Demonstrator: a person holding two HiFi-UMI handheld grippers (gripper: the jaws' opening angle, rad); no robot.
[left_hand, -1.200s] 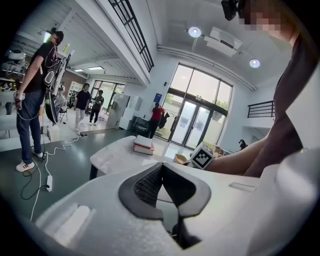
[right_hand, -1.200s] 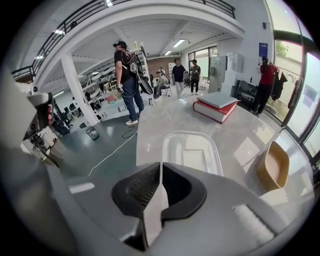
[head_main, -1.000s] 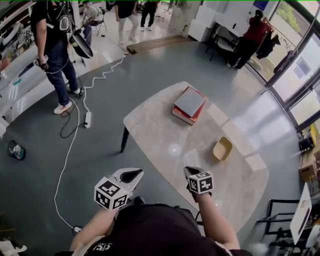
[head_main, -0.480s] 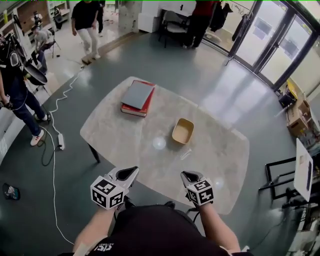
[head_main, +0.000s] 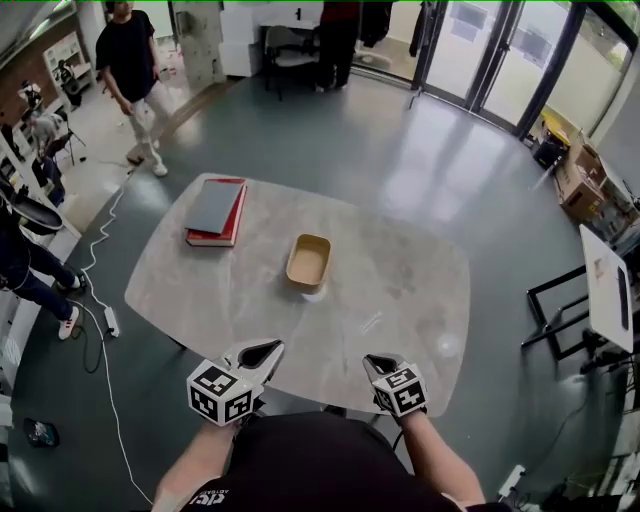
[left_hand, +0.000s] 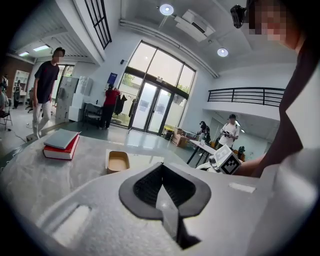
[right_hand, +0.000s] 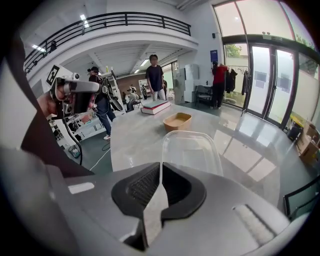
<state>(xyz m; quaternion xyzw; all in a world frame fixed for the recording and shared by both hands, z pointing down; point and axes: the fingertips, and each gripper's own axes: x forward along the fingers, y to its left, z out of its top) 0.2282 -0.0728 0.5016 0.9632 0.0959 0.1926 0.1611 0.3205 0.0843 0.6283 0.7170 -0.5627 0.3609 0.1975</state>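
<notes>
Grey tabletop bears a clear tray before the clenched right gripper; left gripper likewise clenched.

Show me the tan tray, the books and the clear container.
tan tray (head_main: 308, 262): head view, its inner floor.
books (head_main: 214, 206): head view, grey top cover.
clear container (right_hand: 191, 152): right gripper view, its bottom.

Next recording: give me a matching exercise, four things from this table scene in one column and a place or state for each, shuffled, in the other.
Things:
1 tan tray
2 clear container
3 red book
4 left hand-held gripper

Descriptions:
A under a grey book
B jaws together, nothing between them
C middle of the table
D just ahead of the right hand-held gripper

Pairs: 1-C; 2-D; 3-A; 4-B
</notes>
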